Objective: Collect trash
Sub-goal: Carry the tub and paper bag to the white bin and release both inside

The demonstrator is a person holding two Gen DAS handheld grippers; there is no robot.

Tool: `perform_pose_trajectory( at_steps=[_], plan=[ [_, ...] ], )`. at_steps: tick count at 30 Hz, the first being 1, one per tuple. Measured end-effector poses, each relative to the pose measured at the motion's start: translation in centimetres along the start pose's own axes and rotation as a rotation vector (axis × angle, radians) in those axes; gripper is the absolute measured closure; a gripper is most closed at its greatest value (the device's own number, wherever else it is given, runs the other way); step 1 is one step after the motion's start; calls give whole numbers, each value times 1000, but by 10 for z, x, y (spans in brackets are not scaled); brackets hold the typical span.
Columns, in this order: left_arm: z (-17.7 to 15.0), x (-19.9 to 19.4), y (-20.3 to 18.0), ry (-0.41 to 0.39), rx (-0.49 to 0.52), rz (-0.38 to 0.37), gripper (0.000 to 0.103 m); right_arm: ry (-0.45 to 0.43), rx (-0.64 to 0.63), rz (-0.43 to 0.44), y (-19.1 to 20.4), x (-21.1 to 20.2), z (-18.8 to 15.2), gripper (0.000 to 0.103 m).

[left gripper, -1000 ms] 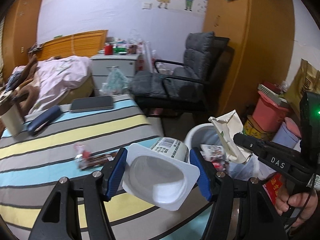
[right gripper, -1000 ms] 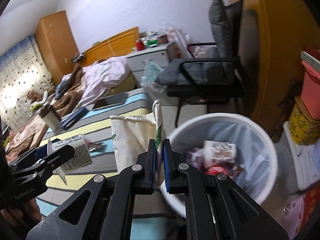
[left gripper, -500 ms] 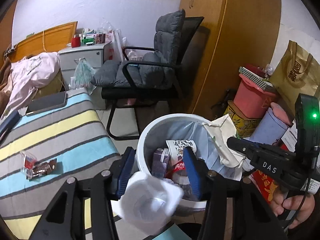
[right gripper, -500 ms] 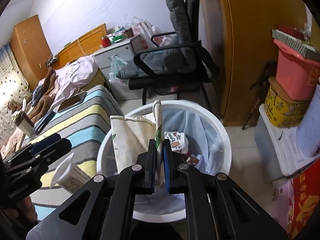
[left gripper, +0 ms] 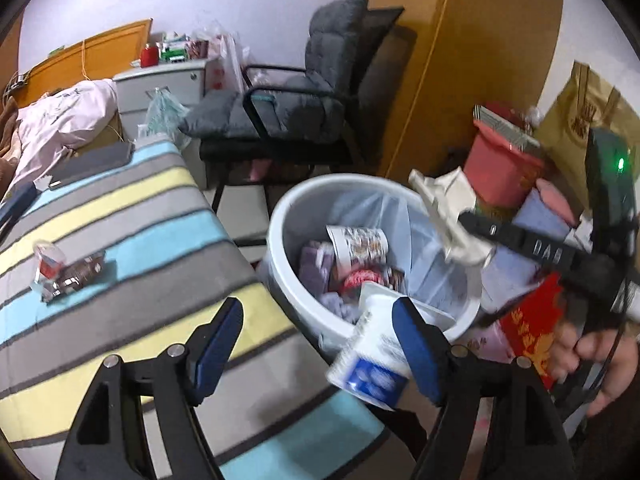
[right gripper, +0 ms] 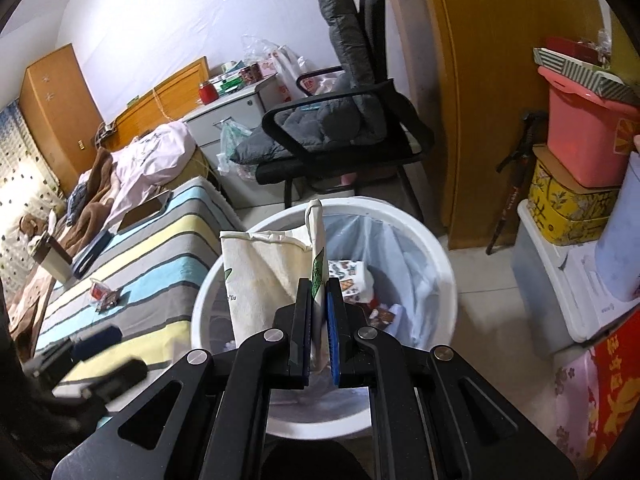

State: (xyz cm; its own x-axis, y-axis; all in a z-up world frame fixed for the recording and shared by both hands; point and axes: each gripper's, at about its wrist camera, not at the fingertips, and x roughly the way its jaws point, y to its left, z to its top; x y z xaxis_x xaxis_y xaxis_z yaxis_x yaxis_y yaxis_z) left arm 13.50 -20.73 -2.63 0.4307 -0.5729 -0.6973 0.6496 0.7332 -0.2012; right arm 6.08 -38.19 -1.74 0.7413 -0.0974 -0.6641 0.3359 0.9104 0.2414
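Left tongs (left gripper: 316,342) gape wide; white plastic yogurt cup w/ blue label (left gripper: 374,360) sits tilted against my right-hand pad, over near rim of round white lined trash bin (left gripper: 280,216). Right tongs (right gripper: 319,320) pinch crumpled cream paper bag (right gripper: 264,276) above bin. Clear wrapper scraps (left gripper: 60,270) lie on striped blanket (left gripper: 120,208).

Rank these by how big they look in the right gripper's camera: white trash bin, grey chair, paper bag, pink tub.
1. white trash bin
2. grey chair
3. paper bag, inflated by nearness
4. pink tub
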Motion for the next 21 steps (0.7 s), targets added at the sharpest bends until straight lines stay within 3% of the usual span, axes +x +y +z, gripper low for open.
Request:
perform_pose_trajectory(
  at_steps=[4, 8, 11, 16, 21],
  plan=[
    [-4, 13, -7, 14, -10, -28, 19, 1, 25, -3, -6, 0, -3, 94],
    [-8, 19, -13, 43, 7, 27, 19, -3, 41, -2, -10, 1, -5, 94],
    [-7, 18, -14, 20, 3, 32, 19, -1, 55, 4, -12, 6, -7, 94],
    [-4, 33, -7, 55, -22, 69, 19, -13, 73, 10, -12, 6, -9, 94],
    [-2, 20, -6, 18, -29, 49, 19, -26, 59, 22, -11, 1, -9, 94]
  ],
)
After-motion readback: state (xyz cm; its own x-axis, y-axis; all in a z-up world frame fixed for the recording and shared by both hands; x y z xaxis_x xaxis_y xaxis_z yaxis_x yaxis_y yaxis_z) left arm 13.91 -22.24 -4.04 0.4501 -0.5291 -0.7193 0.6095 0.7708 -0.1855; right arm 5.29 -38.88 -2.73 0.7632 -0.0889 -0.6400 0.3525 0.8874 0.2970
